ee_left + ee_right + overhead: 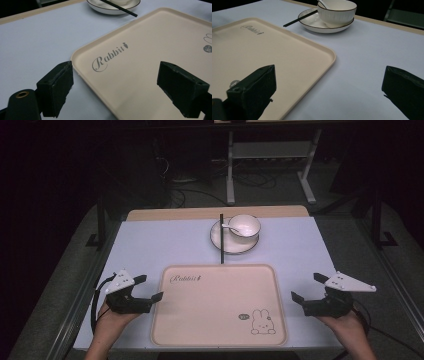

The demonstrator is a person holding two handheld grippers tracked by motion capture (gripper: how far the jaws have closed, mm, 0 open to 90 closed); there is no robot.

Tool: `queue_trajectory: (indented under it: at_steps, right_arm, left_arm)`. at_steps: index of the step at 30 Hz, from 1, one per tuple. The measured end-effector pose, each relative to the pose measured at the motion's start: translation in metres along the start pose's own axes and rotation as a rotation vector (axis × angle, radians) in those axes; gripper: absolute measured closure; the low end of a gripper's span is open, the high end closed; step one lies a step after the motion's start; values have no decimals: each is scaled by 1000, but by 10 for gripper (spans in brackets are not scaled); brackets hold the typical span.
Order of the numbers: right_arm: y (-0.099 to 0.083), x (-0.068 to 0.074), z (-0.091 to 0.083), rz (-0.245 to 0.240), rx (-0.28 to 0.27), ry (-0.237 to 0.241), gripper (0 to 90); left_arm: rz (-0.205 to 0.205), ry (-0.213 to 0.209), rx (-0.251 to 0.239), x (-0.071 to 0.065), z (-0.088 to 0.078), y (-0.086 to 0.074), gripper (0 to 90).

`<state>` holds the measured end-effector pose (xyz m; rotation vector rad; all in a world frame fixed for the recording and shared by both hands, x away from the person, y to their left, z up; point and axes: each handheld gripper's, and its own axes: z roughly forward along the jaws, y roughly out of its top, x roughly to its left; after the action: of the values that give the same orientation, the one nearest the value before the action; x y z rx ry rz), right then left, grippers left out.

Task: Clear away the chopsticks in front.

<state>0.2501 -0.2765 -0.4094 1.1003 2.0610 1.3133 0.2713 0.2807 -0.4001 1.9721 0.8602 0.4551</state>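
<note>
While you are holding the left gripper (148,289) and right gripper (305,288) wide apart and empty beside the tray (218,336), the bowl (244,225) is sitting on its plate (223,244) across the worktop (150,245); it is probably fragile and slippery, so be gripping its rim.

**Dim room around a lit worktop**

A pale blue-white worktop (165,240) with a wooden far edge sits in light. Beyond it, grey floor (270,190), tangled cables (185,185) and a white table frame (272,160) fade into darkness.
</note>
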Motion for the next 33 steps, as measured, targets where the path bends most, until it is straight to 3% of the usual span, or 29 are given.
queue_trajectory:
  at_steps: [20,33]
  right_arm:
    - [0,-1,1,9,-1,-8,0]
    - [-1,-2,0,8,1,-11,0]
  left_arm:
    - [10,-22,59,-7,27,23,136]
    - [33,-59,78,-14,63,51,136]
